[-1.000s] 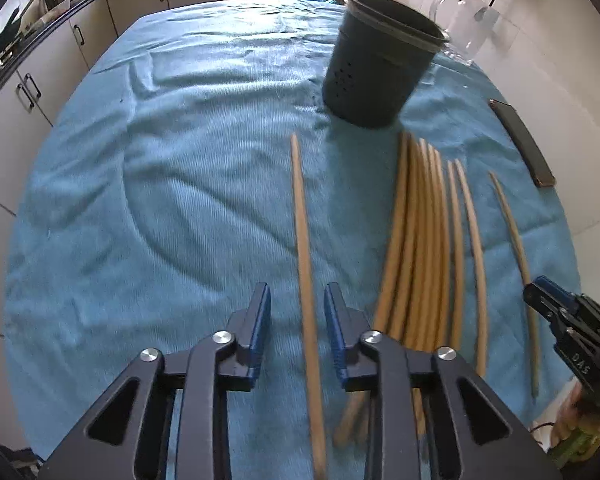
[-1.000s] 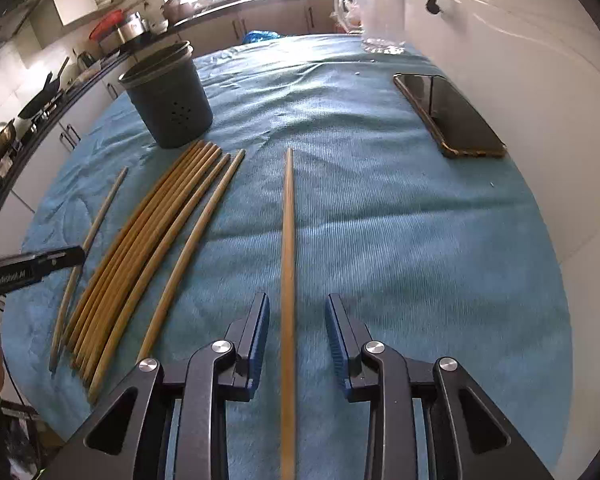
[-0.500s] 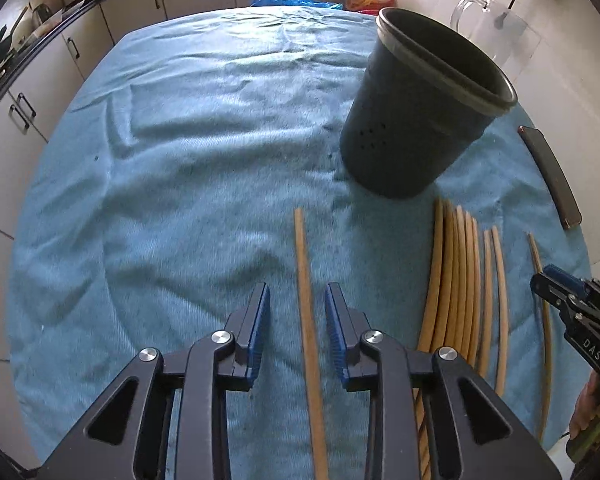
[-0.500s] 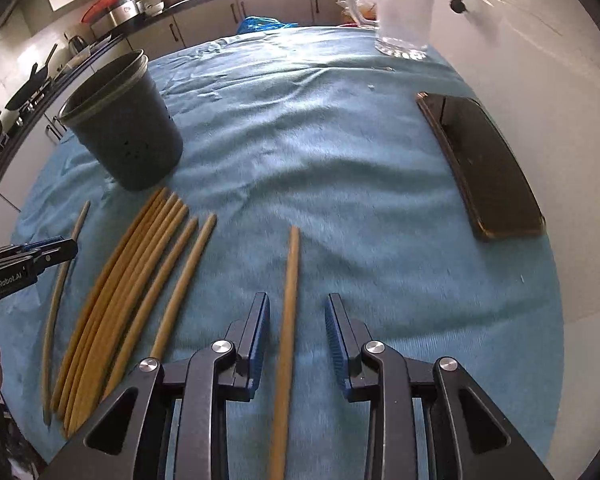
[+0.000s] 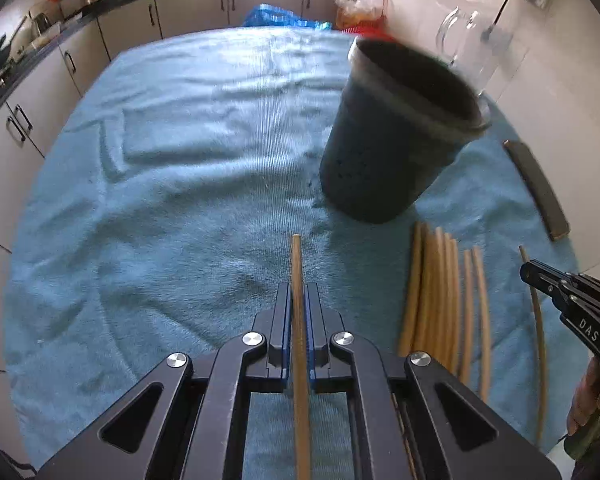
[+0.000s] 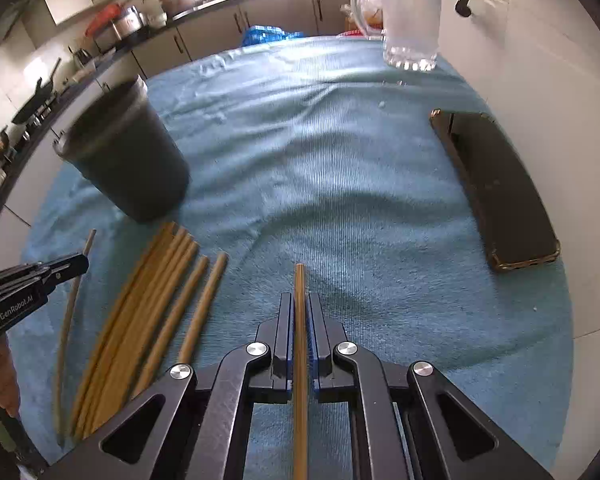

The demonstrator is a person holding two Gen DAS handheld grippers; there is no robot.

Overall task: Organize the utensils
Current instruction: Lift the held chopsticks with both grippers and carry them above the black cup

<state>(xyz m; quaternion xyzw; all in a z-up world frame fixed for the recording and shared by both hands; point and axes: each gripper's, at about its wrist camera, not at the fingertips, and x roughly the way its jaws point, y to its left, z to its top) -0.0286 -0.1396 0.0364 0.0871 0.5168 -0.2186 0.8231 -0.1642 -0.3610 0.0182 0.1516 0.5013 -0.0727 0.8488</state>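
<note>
One chopstick [image 5: 297,280] is clamped in the left gripper [image 5: 298,304], its pads pressed against both sides of the stick, which runs back through the jaws and out of the bottom of the view. A second chopstick [image 6: 300,296] is clamped in the same way in the right gripper [image 6: 300,312]. Both sticks lie low over the blue towel [image 5: 180,200] that covers the surface; whether they are lifted clear of it cannot be told.

The rest of the chopsticks [image 5: 436,296] are laid side by side on the towel between the two grippers, just in front of the dark holder [image 5: 396,144], which stands upright and appears empty from what is seen of its mouth. A phone [image 6: 496,192] is lying well apart to the right, and a glass jug [image 6: 410,20] is standing at the far edge.

The step in hand is judged to be the pick-up, with a stick taken on each side. Next, each stick would need to be raised, tipped towards upright and brought over the holder's open rim before being let go. Care is called for so that the holder is not knocked and the two grippers are not crowded at the rim together.
</note>
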